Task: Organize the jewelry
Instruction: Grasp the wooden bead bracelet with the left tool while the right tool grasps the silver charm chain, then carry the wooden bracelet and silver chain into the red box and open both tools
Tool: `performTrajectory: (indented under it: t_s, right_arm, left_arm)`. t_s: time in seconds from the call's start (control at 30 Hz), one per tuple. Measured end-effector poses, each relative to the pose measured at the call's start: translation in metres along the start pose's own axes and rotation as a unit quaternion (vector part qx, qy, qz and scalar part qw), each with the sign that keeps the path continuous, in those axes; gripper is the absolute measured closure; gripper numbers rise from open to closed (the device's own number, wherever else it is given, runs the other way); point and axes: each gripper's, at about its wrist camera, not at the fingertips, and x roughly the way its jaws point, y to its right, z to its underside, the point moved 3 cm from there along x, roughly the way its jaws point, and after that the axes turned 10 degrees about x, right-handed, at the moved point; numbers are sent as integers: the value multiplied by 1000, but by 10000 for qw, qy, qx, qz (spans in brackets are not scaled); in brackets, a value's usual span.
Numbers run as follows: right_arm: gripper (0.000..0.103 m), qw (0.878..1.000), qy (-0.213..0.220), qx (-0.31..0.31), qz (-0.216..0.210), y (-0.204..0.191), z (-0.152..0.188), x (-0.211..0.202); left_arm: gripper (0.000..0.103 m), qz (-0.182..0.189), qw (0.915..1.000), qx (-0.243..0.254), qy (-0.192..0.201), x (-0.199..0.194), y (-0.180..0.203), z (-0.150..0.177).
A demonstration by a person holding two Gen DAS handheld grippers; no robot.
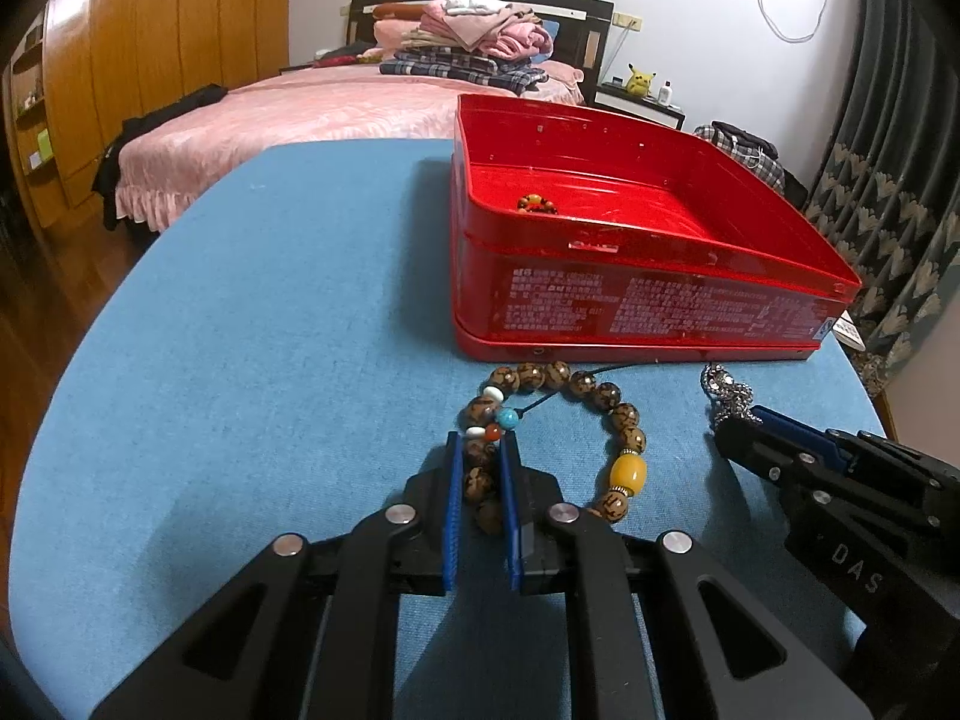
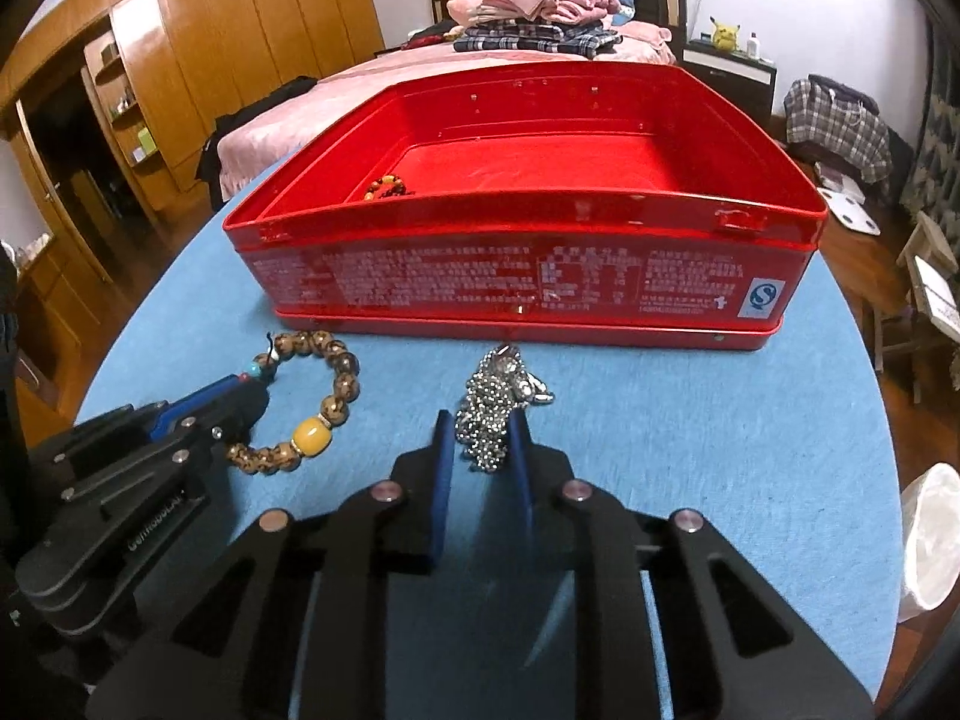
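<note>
Both pickups were in hand on the blue bench [image 1: 240, 360]. The left claw [image 1: 483, 450] had closed around the beaded bracelet [image 1: 564, 384]. The right claw [image 2: 480, 438] straddled the silver chain [image 2: 501, 402]; whether it gripped, I cannot tell. Next, each piece likely needed lifting over the red box [image 2: 522, 276] wall, beside the small bracelet [image 2: 387, 187] inside.
</note>
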Motion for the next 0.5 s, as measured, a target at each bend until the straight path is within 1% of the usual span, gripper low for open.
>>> performTrajectory:
  t_s: [0.17, 0.23, 0.5]
  right_arm:
    - [86, 10000, -21, 15, -34, 0, -1, 1]
    - [89, 9999, -25, 80, -106, 1, -1, 0]
    - [90, 9998, 82, 79, -166, 10, 2, -23]
  left_arm:
    - [91, -22, 10000, 20, -4, 0, 0, 0]
    - [91, -31, 10000, 26, -8, -1, 1, 0]
    - [91, 176, 9998, -32, 73, -10, 12, -2]
